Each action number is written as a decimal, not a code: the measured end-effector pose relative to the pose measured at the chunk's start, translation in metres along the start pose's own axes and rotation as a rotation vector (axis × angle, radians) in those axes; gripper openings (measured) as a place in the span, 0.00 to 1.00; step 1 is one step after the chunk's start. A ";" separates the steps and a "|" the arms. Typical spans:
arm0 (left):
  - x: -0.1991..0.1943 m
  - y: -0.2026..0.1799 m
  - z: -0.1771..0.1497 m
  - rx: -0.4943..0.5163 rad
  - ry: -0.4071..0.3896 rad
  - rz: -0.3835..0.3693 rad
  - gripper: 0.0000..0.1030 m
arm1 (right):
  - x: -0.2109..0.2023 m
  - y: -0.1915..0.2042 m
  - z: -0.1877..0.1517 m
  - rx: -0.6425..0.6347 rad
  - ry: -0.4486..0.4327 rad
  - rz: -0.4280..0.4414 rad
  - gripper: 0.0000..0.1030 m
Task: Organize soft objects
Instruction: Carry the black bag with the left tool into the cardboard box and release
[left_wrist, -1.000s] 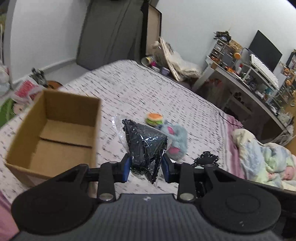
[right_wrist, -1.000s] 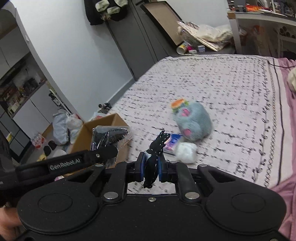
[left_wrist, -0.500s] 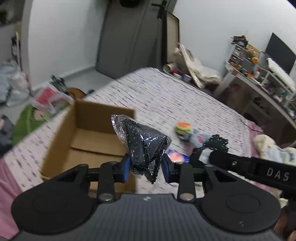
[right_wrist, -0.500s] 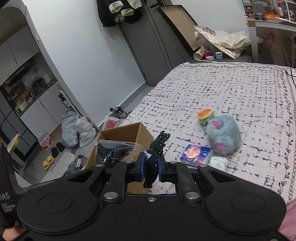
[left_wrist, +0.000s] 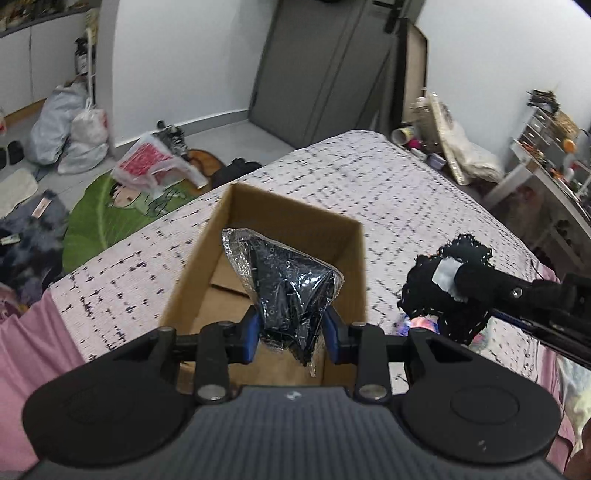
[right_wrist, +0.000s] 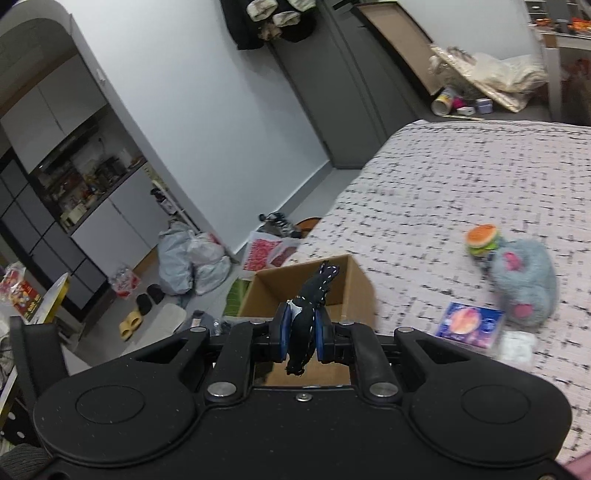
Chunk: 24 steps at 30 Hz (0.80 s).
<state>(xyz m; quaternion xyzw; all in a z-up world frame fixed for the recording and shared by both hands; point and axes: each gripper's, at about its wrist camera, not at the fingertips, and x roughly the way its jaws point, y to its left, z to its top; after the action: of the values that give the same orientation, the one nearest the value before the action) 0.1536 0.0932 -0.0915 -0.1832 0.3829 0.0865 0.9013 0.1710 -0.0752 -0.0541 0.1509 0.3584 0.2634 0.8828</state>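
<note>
My left gripper (left_wrist: 292, 334) is shut on a clear plastic bag of black fabric (left_wrist: 286, 280), held above the open cardboard box (left_wrist: 338, 232) on the bed. My right gripper (right_wrist: 302, 332) is shut on a small black lace piece (right_wrist: 310, 306), just in front of the same box (right_wrist: 360, 282). In the left wrist view the right gripper's finger and the lace piece (left_wrist: 439, 295) hang to the right of the box. A grey plush toy (right_wrist: 524, 280), a burger toy (right_wrist: 482, 240) and a colourful packet (right_wrist: 469, 323) lie on the bedspread.
The box sits near the bed's (left_wrist: 388, 192) corner, close to the edge. On the floor (left_wrist: 207, 129) beyond lie plastic bags (left_wrist: 70, 133), a green mat (left_wrist: 110, 206) and slippers (right_wrist: 131, 321). A white soft pack (right_wrist: 519, 345) lies beside the packet. A desk (left_wrist: 546, 173) stands at the far right.
Both grippers moved leftward toward the box with their loads. The bagged fabric now hangs over the box opening, and the right gripper with the lace has come into the left wrist view.
</note>
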 end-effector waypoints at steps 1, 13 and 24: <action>0.002 0.003 0.001 -0.008 0.005 0.001 0.33 | 0.005 0.002 0.000 -0.003 0.007 0.006 0.14; 0.013 0.027 0.012 -0.126 0.010 0.051 0.44 | 0.043 0.010 -0.003 -0.005 0.071 0.007 0.14; 0.016 0.037 0.015 -0.194 0.006 0.044 0.49 | 0.054 0.004 -0.008 0.047 0.128 -0.022 0.54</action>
<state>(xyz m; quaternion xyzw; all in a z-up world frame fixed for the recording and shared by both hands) 0.1633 0.1337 -0.1029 -0.2612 0.3793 0.1424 0.8761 0.1966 -0.0404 -0.0881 0.1505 0.4218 0.2545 0.8571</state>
